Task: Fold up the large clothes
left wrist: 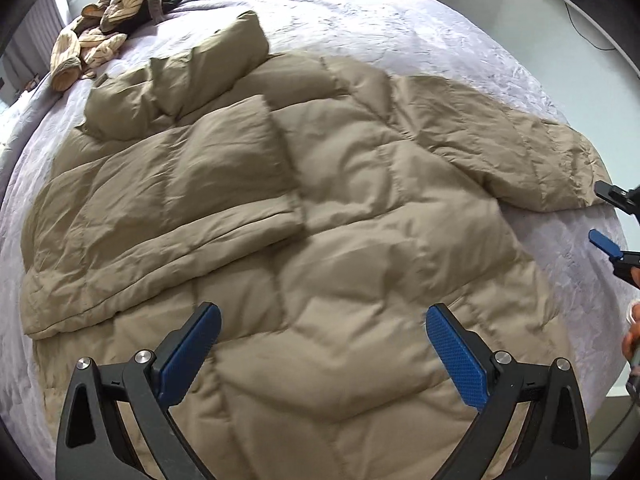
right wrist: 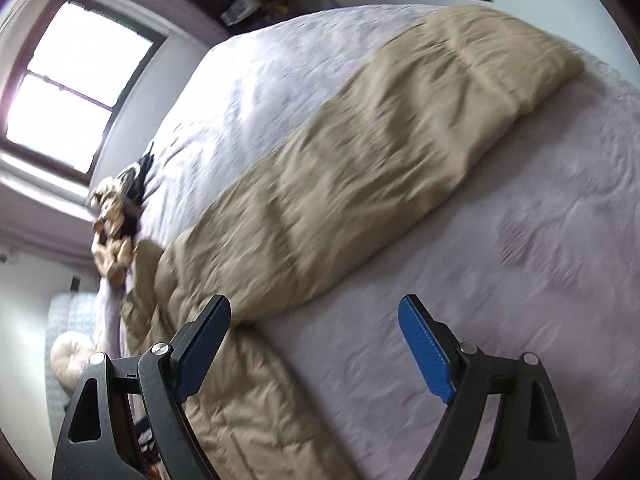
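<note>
jacket [left wrist: 312, 184]: tan, quilted, puffy, spread flat mid-bed [left wrist: 360, 12], one sleeve folded across its body | left gripper [left wrist: 322, 350]: jaws spread, empty, over hem | right gripper [right wrist: 314, 346]: jaws spread, empty

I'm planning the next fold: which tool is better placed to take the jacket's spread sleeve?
Right. The right tool is open beside the sleeve's cuff; the left tool hangs open over the jacket's body.
</note>
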Available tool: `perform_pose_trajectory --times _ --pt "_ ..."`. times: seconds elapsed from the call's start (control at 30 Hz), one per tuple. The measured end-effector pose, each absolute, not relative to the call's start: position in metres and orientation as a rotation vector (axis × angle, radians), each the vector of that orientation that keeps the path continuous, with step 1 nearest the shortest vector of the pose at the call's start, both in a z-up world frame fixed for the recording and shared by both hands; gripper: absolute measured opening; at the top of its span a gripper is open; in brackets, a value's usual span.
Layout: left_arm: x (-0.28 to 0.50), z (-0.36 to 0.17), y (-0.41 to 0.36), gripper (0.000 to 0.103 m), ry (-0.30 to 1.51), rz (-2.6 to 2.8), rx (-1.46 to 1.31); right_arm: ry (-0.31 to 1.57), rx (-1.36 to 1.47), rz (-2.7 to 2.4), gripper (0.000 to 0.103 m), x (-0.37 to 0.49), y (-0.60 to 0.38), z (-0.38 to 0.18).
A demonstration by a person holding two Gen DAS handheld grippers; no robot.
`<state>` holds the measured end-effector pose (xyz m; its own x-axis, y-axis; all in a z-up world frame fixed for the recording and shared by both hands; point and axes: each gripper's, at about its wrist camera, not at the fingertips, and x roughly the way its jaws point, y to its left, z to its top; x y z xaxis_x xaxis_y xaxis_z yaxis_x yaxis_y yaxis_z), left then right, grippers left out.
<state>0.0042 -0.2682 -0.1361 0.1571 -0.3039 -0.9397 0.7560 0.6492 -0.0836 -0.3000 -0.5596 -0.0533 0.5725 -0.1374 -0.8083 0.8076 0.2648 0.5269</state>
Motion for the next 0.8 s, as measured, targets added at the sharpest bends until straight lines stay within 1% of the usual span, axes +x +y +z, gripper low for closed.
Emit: perform_pose_trajectory --times 0.07,0.17,0.3,0.53,0.57,0.6,0.63,0.67,0.7,0.8 --pt "0.003 -0.135 -0.275 0.103 1.191 -0.797 0.454 0.707 1.175 -0.755 0.088 -0.309 -0.575 -0.06" --pt "0.002 -0.133 -0.282 0.103 1.188 -0.789 0.438 0.631 1.33 -0.769 0.088 -0.327 -0.604 -0.077" --pt "0.001 -0.132 -0.288 0.103 1.182 -0.786 0.426 0.425 1.502 -0.776 0.088 -0.345 -0.635 -0.095" --pt "0.01 -0.129 -0.29 0.103 1.188 -0.771 0.39 0.226 1.634 -0.733 0.087 -0.335 -0.673 -0.107" --pt "0.011 -0.129 -0.289 0.103 1.195 -0.77 0.383 0.204 1.65 -0.726 0.08 -0.333 -0.677 -0.108" --pt "0.013 -0.129 -0.288 0.103 1.201 -0.768 0.378 0.177 1.679 -0.71 0.064 -0.329 -0.679 -0.11" --pt "0.015 -0.129 -0.287 0.103 1.201 -0.762 0.373 0.161 1.71 -0.692 0.052 -0.327 -0.683 -0.112" --pt "0.017 -0.128 -0.284 0.103 1.199 -0.757 0.367 0.147 1.742 -0.677 0.026 -0.326 -0.686 -0.115" --pt "0.018 -0.128 -0.283 0.103 1.197 -0.751 0.363 0.123 1.781 -0.644 0.012 -0.321 -0.686 -0.119" --pt "0.025 -0.127 -0.275 0.103 1.19 -0.724 0.361 0.075 1.79 -0.555 0.008 -0.305 -0.687 -0.115"
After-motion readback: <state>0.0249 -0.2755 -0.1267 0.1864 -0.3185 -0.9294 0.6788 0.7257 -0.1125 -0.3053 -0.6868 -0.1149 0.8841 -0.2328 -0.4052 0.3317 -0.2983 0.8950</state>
